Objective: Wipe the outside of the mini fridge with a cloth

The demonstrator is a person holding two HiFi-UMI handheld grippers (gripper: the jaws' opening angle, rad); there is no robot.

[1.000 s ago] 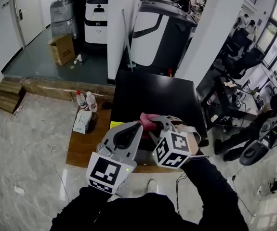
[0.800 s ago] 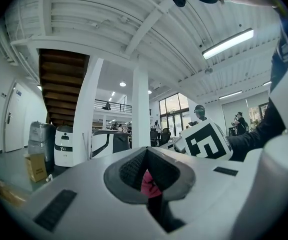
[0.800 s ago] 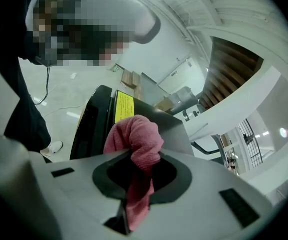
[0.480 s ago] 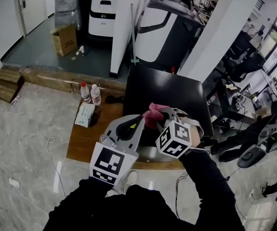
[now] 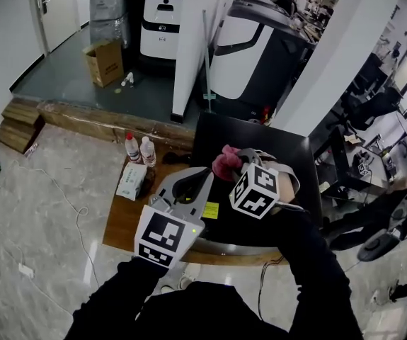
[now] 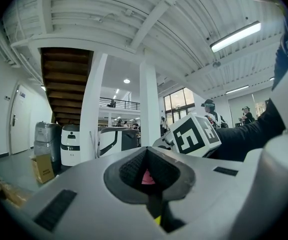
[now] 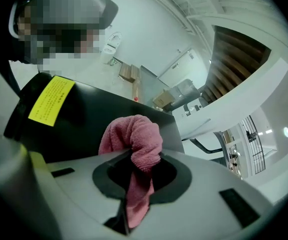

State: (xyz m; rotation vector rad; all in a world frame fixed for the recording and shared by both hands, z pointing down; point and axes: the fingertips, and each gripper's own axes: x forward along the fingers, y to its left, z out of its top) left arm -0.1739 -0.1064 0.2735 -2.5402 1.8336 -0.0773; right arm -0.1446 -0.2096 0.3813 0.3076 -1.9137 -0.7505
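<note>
Apparently the wiping is only just getting under way: the pink cloth is hanging bunched over the black top of the mini fridge, and neither view is showing whether it is pressing on that surface or hovering just above it. The right gripper is clenching the cloth, a tail of it trailing down between the closed jaws. The left gripper is riding just beside it, its jaws together on nothing, with the pink only showing through the gap beyond them. Judging by this, at most part of the top is being covered, while the front and sides are still waiting. The fridge is standing on a low wooden table, beside two bottles and a pack of tissues. Against the head view of a second ago, the cloth is sitting further in from the near edge, and the yellow label is now showing whole behind the left gripper.
</note>
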